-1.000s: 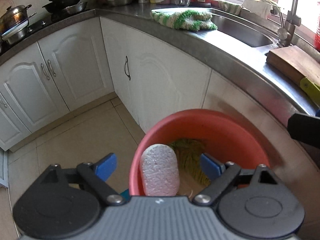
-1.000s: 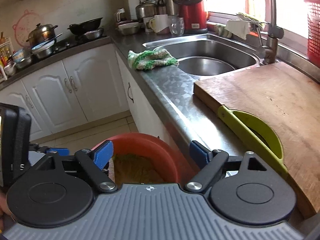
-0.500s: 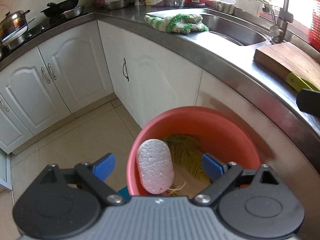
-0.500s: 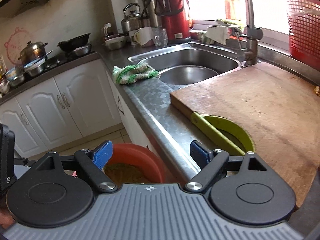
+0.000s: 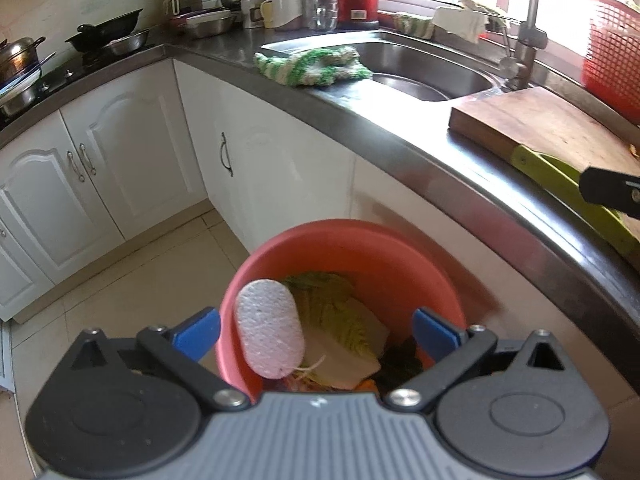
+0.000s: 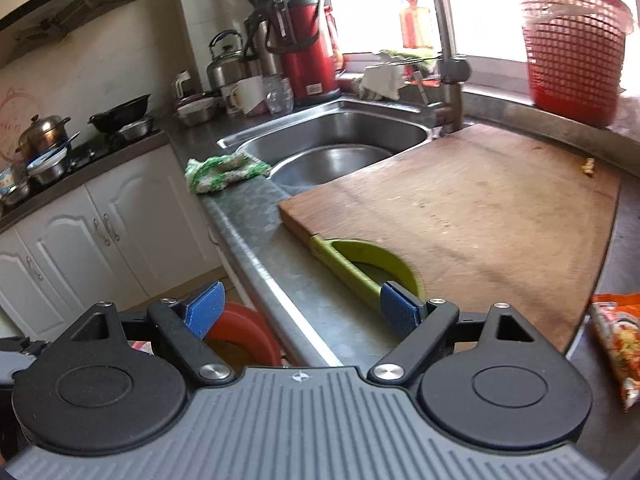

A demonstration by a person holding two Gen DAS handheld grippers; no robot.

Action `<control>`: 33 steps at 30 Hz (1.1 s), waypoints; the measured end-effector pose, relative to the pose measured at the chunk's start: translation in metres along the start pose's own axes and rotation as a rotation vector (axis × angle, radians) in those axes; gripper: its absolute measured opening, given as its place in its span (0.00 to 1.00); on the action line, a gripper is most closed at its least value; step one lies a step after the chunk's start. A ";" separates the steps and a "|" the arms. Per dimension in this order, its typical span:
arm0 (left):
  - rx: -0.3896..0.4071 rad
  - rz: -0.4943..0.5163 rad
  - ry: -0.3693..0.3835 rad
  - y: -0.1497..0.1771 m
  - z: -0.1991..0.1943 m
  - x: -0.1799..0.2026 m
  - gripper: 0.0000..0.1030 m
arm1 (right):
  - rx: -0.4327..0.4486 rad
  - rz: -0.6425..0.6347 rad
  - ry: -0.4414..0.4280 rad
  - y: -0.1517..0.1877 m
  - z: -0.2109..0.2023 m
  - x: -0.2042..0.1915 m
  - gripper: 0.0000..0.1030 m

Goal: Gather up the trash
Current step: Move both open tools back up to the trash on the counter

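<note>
Red plastic bucket point(image 5: 348, 252) on the tiled floor below my left gripper point(image 5: 316, 330), beside the white cabinets. Its blue jaws are spreading apart and press on nothing; a white foam piece point(image 5: 268, 328) leans against the bucket's inner wall between them, next to cabbage leaves point(image 5: 332, 308) and other scraps. My right gripper point(image 6: 302, 306) hangs over the steel counter edge point(image 6: 280, 280), jaws wide and empty, just short of a green-handled tool point(image 6: 352, 264) lying at the near corner of a wooden cutting board point(image 6: 480, 216). An orange snack wrapper point(image 6: 618, 344) lies on the counter at the board's right. A green-and-white cloth point(image 6: 224, 170) sits beside the sink point(image 6: 332, 140)
</note>
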State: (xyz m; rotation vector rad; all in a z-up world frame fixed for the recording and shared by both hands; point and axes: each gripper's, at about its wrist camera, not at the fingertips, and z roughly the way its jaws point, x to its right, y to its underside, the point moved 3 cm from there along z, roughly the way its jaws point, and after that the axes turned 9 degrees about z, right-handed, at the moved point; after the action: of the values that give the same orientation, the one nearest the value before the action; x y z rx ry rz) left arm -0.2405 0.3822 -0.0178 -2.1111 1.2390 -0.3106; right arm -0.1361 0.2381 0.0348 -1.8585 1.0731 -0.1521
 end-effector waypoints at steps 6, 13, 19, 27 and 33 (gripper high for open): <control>0.023 0.005 0.010 0.002 -0.012 0.009 0.99 | 0.030 0.045 0.025 0.000 -0.015 0.017 1.00; 0.038 0.023 0.009 0.004 -0.024 0.021 0.99 | 0.082 0.057 0.078 0.000 -0.032 0.034 1.00; 0.050 0.047 0.016 0.005 -0.034 0.034 0.99 | 0.119 0.083 0.127 0.001 -0.050 0.054 1.00; 0.075 0.094 0.029 0.001 -0.050 0.057 0.99 | 0.174 0.120 0.183 0.002 -0.077 0.083 1.00; 0.098 0.132 0.043 -0.003 -0.062 0.078 0.99 | 0.208 0.155 0.222 0.003 -0.094 0.106 1.00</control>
State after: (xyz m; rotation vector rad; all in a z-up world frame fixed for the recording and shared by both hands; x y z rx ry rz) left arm -0.2289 0.2908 0.0214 -1.9394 1.3529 -0.3518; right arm -0.1216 0.0979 0.0494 -1.5924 1.2974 -0.3723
